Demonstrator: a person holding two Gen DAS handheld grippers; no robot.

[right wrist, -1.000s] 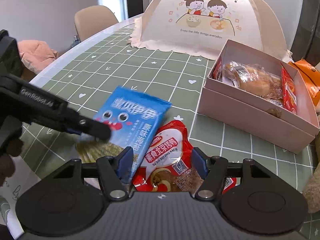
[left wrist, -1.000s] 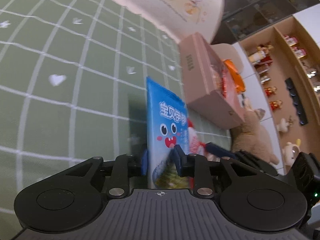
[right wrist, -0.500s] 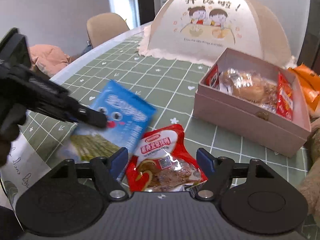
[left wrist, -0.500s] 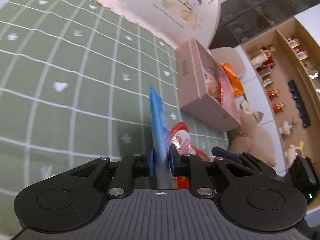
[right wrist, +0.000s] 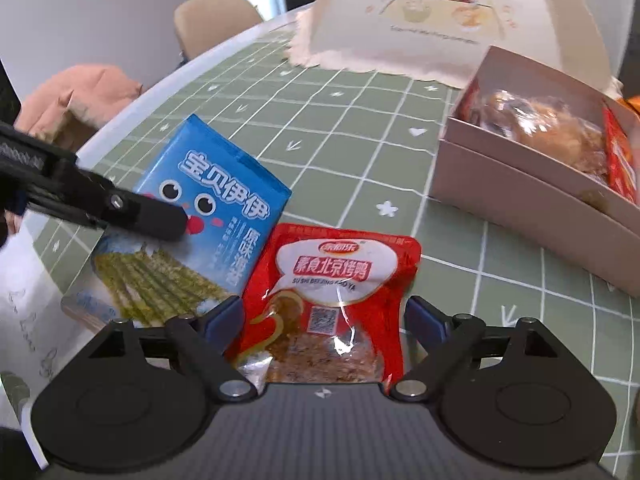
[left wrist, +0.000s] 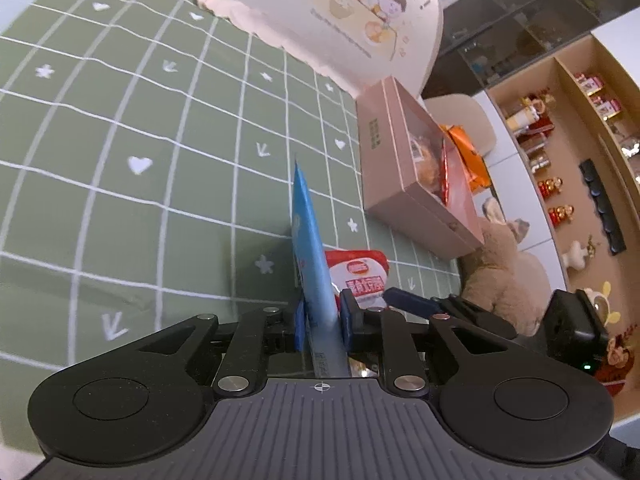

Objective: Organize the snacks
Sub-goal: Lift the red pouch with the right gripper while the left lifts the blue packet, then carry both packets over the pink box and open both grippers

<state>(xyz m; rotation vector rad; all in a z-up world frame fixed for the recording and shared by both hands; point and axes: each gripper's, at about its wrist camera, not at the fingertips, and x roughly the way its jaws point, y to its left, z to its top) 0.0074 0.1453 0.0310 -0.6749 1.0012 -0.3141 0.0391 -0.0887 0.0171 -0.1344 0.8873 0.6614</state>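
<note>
A flat, glossy blue packet (left wrist: 310,256) is clamped edge-on in the left gripper (left wrist: 323,318), its printed face with cartoon eyes and seaweed rolls being shown in the right wrist view (right wrist: 208,216), where it is held tilted above the table (right wrist: 352,120). A crinkled red foil pouch (right wrist: 336,292) with a clear window at its lower end is framed between the spread fingers of the right gripper (right wrist: 322,318), whose blue pads are kept apart and cannot be seen to touch it; the pouch lies just beside the blue packet, at its 3 o'clock. The table is covered by a green cloth with a white grid, hearts and stars. At 2 o'clock from the pouch an open pink cardboard box (right wrist: 520,196) is set, in which a clear-wrapped pastry (right wrist: 548,128) and a red packet (right wrist: 622,160) are held. Behind it, at 12 o'clock, a cream domed food cover (right wrist: 440,20) with a lace hem is placed.
</note>
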